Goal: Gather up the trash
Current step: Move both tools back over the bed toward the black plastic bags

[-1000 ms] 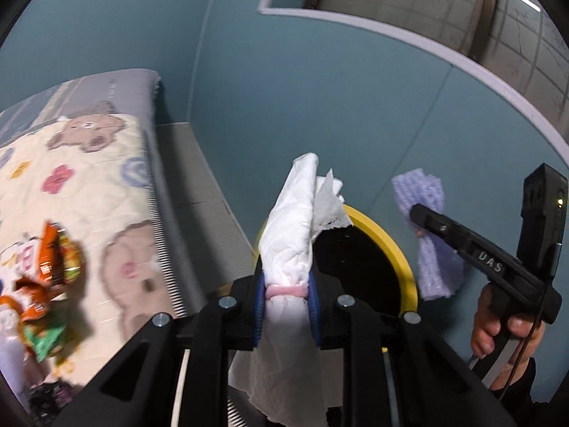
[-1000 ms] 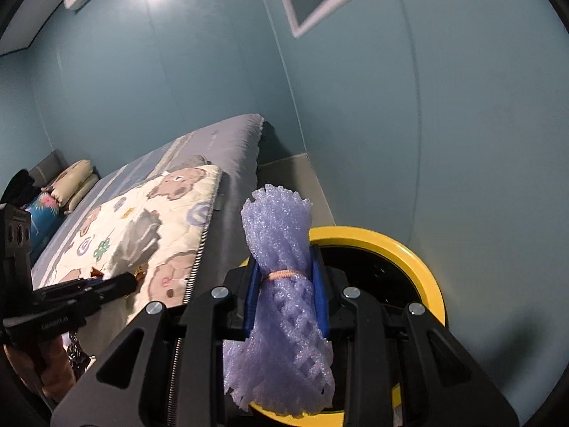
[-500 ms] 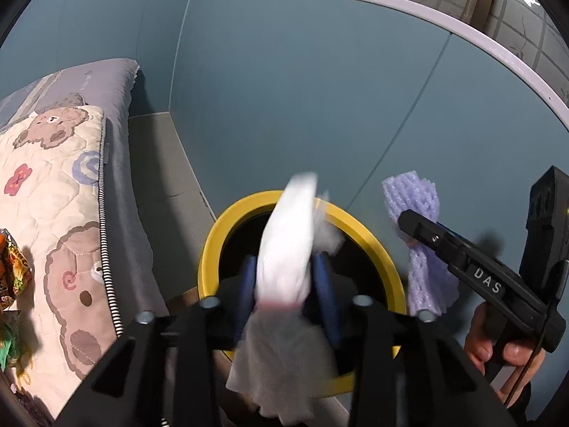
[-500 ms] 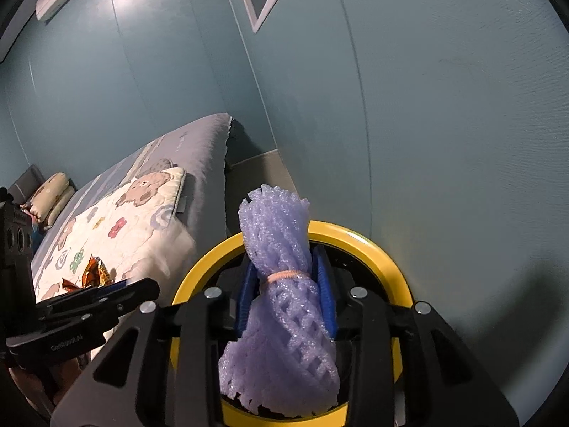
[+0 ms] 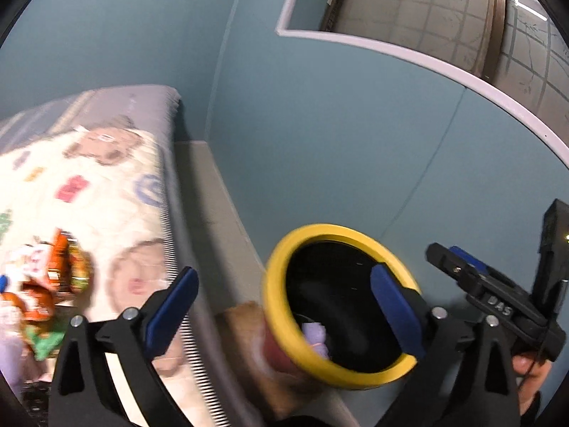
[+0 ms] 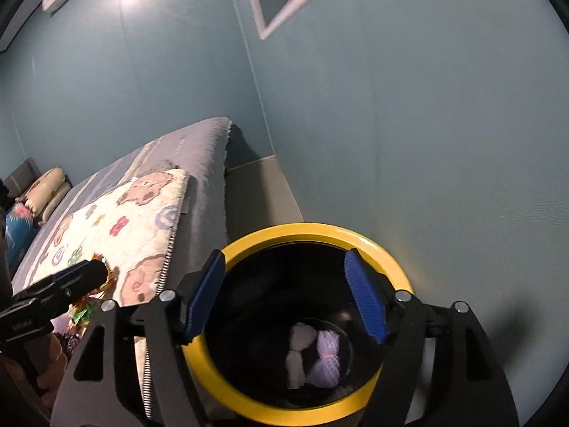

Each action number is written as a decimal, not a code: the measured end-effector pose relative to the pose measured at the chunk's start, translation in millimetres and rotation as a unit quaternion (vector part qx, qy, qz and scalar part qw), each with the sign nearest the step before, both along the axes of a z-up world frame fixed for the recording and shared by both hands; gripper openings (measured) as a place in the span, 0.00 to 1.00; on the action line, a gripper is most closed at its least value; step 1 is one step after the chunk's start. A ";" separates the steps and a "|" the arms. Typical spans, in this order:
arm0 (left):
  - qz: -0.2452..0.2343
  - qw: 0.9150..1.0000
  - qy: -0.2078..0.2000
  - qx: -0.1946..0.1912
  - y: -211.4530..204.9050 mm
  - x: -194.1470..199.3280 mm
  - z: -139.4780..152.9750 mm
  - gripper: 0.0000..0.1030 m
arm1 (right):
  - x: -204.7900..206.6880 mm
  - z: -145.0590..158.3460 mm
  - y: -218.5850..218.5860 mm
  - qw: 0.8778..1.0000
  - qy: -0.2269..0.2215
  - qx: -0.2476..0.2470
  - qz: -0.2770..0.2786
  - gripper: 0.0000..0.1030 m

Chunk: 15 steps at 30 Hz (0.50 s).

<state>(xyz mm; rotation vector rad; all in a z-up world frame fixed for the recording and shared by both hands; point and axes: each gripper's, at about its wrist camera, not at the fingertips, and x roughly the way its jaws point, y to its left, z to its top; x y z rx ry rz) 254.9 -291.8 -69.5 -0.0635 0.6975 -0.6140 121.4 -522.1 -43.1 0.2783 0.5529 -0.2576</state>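
Note:
A black bin with a yellow rim (image 6: pixel 313 229) stands on the floor beside the bed. At its bottom lie a white tissue wad (image 6: pixel 298 352) and a purple foam net (image 6: pixel 329 359); the net (image 5: pixel 314 334) also shows in the left wrist view. My right gripper (image 6: pixel 286 295) hangs over the bin mouth, its jaws opening with nothing between them. My left gripper (image 5: pixel 284 309) is spread wide at the bin's (image 5: pixel 341 229) left edge, still opening and holding nothing. The right gripper (image 5: pixel 451 258) shows at the right there. Colourful snack wrappers (image 5: pixel 53 284) lie on the quilt.
A bed with a bear-patterned quilt (image 6: pixel 124 227) fills the left side, with pillows (image 6: pixel 46 188) at its far end. A narrow strip of grey floor (image 6: pixel 259 192) runs between the bed and the teal wall (image 6: pixel 426 142). One finger of the left gripper (image 6: pixel 78 277) hovers over more wrappers (image 6: pixel 89 306).
Both grippers have opened and let go. The white tissue and the purple foam net have dropped into the bin. The left view has swung back toward the bed.

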 end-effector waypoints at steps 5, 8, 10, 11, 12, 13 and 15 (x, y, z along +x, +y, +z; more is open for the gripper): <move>0.027 0.999 -0.017 0.003 43.1 -14.8 10.4 0.92 | 2.0 3.4 38.4 0.999 -0.003 -0.002 0.047 0.71; 0.042 0.999 -0.025 0.000 71.1 -23.9 16.6 0.92 | 2.1 5.9 62.6 0.997 -0.006 -0.007 0.078 0.71; 0.055 0.998 -0.030 0.000 89.6 -30.2 21.7 0.92 | 2.0 8.4 79.6 0.995 -0.009 -0.009 0.100 0.72; 0.061 0.998 -0.032 0.000 98.6 -32.6 23.8 0.92 | 2.9 9.8 88.1 0.994 -0.010 -0.009 0.110 0.72; 0.069 0.997 -0.034 0.000 109.7 -35.3 25.7 0.92 | 2.3 11.2 94.2 0.993 -0.010 -0.010 0.118 0.72; 0.075 0.997 -0.036 -0.001 118.8 -37.1 26.7 0.92 | 2.7 12.8 104.0 0.991 -0.012 -0.011 0.131 0.72; 0.087 0.995 -0.040 -0.001 136.5 -43.0 29.6 0.92 | 2.9 15.3 119.9 0.989 -0.013 -0.014 0.150 0.72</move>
